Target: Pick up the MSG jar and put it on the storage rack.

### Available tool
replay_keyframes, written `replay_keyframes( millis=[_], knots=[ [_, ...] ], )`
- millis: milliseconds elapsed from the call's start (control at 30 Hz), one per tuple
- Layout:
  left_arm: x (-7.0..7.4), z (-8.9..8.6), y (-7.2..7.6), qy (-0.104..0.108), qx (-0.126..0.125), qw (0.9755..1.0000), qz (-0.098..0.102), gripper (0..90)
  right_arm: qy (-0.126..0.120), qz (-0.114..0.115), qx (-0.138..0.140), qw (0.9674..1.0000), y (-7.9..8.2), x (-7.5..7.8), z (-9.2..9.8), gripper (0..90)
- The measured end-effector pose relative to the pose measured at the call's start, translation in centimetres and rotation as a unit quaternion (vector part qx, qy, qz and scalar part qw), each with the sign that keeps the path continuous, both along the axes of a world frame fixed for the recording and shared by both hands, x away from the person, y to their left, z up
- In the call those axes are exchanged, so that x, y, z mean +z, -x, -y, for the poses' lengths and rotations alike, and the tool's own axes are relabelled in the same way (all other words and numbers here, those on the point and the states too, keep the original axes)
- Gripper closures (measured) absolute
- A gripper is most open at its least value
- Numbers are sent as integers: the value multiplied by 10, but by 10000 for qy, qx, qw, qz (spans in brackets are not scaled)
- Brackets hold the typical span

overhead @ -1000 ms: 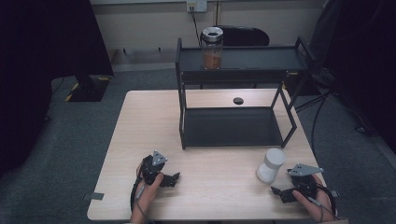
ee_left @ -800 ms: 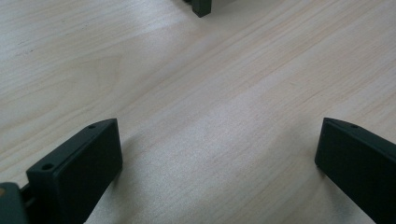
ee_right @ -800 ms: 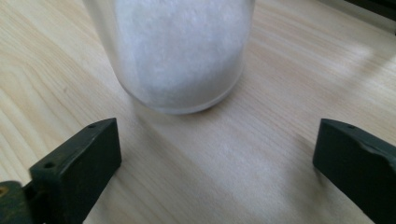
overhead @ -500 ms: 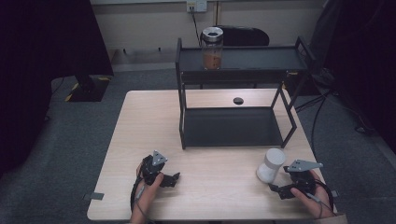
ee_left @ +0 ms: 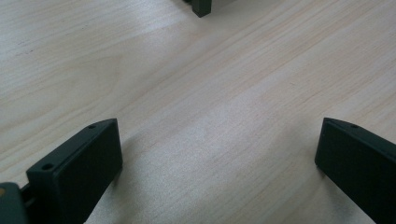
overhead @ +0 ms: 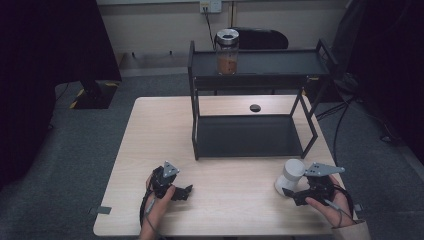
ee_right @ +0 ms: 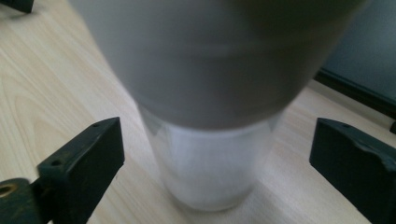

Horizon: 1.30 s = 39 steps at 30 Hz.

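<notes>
You're working in a lab or test room, not a home: a plain wooden table (overhead: 150,150) stands alone on grey carpet (overhead: 65,165), with dark curtains (overhead: 45,45) at both sides. A black metal rack (overhead: 250,70) sits on it, cables (overhead: 345,120) trail over the floor, and a wall socket (overhead: 210,6) shows behind

We see the white jar (ee_right: 210,116) blurred in the right gripper view, its cap cut off by the top edge, we cannot make out the small dark disc (overhead: 255,107) on the table (overhead: 160,130), the right forearm (overhead: 350,231) leaves at the bottom edge
</notes>
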<state>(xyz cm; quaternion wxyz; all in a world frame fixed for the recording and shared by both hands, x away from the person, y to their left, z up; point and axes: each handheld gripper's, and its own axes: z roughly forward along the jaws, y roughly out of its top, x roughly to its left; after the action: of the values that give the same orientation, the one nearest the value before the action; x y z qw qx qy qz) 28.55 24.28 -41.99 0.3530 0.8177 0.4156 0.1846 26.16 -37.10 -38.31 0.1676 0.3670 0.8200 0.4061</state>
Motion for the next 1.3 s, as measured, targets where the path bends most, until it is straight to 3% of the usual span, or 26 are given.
replay_keyframes(
  millis=[533,867,1300],
  knots=[
    [0,0,0,0,-1,10000,0,0,-511,295,96,9982,-5,-5,4,268],
    [0,0,0,-1,-1,10000,-1,0,-457,535,169,9974,-3,-6,2,341],
    [0,0,0,2,0,10000,-1,0,-321,474,230,9981,-7,10,-2,343]
  ],
)
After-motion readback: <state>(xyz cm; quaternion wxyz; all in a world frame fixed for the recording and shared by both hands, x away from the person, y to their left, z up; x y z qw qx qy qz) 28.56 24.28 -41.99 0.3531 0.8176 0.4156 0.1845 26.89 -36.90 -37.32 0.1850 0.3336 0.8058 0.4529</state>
